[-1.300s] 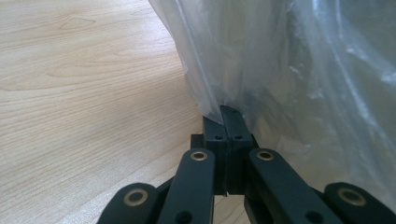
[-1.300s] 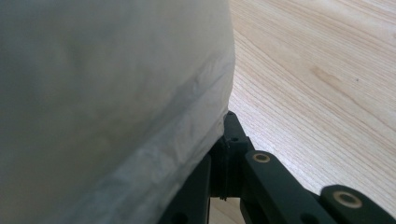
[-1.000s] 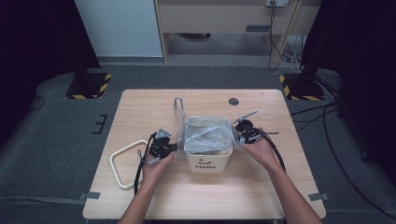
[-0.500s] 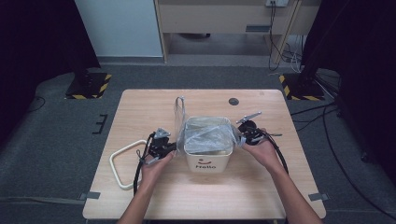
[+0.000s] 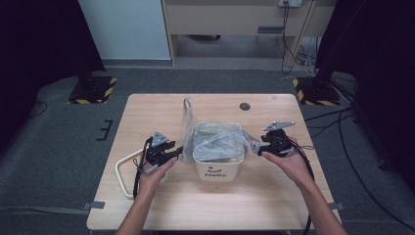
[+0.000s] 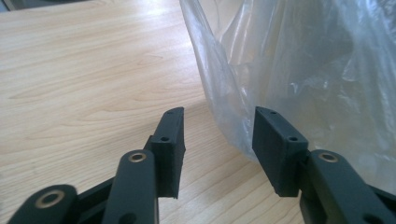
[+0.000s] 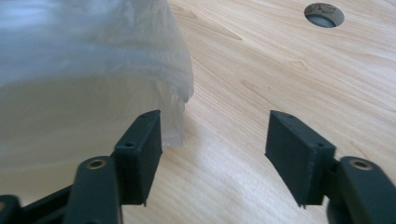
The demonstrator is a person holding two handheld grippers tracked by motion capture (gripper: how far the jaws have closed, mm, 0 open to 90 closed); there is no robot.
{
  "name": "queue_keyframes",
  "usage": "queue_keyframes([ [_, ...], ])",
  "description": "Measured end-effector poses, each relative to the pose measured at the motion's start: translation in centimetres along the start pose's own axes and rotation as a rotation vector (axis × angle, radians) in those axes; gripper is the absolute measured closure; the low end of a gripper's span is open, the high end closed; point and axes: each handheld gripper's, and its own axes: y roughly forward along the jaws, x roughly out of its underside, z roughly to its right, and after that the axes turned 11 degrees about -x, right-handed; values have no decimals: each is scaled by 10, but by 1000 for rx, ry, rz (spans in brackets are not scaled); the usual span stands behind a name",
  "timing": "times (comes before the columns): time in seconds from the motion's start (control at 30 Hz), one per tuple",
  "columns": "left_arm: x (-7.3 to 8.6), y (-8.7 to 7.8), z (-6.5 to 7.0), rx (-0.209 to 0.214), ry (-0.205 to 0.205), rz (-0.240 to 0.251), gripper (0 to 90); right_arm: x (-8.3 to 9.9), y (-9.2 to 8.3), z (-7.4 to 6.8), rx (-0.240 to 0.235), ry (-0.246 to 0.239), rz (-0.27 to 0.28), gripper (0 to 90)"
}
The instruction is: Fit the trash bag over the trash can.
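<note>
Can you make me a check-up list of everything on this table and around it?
Surface: wooden table, round hole near the far edge.
Job's things: clear plastic bag lining a white bin.
Clutter: white loop handle at the left edge.
Grippers: left tongs and right tongs have just been opening; nothing between the pads.
Cables: black cables trail from both.
Surroundings: grey floor, striped stand bases.

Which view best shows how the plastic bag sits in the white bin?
The high view: the plastic bag lines the white bin, folded over its rim, one corner sticking up. The left gripper view shows crinkled film close up; the right gripper view shows a hanging bag edge.
</note>
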Motion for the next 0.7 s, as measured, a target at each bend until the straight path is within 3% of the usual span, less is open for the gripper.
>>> queue_keyframes([
  [0.17,1,-9,-5,-13,8,15,548,8,-14,-1,-10,-13,24,373],
  [0.33,3,-23,-8,-8,8,18,611,16,-30,-7,-32,-31,39,531],
  [0.5,5,-39,-3,37,31,41,607,21,-45,-19,-47,-58,70,608],
  [0.7,8,-55,8,92,43,72,591,25,-44,-33,-71,-99,78,712],
])
